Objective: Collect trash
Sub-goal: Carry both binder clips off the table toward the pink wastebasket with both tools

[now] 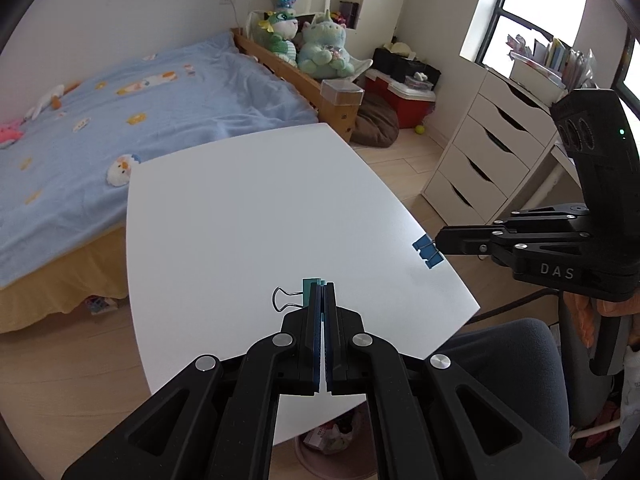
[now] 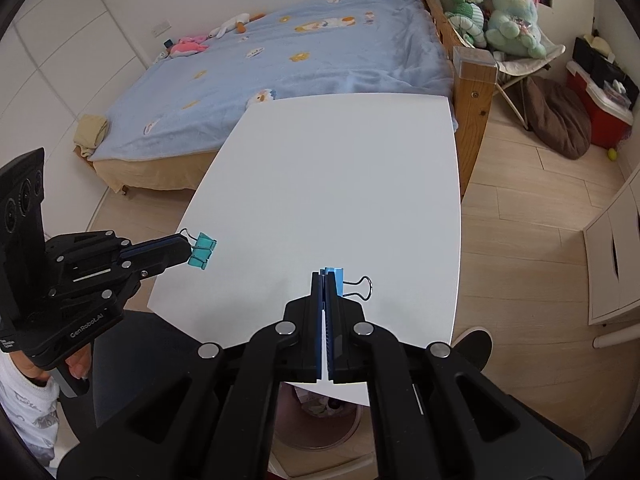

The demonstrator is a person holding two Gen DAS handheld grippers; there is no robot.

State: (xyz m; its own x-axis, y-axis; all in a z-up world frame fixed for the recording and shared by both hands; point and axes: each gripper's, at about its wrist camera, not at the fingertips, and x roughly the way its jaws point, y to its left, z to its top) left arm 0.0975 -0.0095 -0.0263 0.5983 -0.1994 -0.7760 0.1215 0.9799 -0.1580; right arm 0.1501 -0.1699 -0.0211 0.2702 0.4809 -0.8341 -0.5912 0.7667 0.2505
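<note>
My left gripper (image 1: 323, 288) is shut on a teal binder clip (image 1: 309, 289) whose wire loop sticks out to the left, held over the near part of the white table (image 1: 248, 208). In the right wrist view the left gripper (image 2: 186, 250) shows at the left with the teal clip (image 2: 202, 251) at its tip. My right gripper (image 2: 324, 278) is shut on a blue binder clip (image 2: 339, 278), its wire loop pointing right. The left wrist view has the right gripper (image 1: 438, 240) over the table's right edge with the blue clip (image 1: 427, 254). A pinkish bin (image 2: 316, 420) stands under the table's near edge.
A bed with a blue blanket (image 1: 140, 120) lies behind the table. Plush toys (image 1: 320, 48), a red cooler (image 1: 404, 100) and a brown cushion (image 1: 376, 124) sit by the far wall. White drawers (image 1: 480, 148) stand at the right. A person's knee (image 1: 516, 360) is near the table.
</note>
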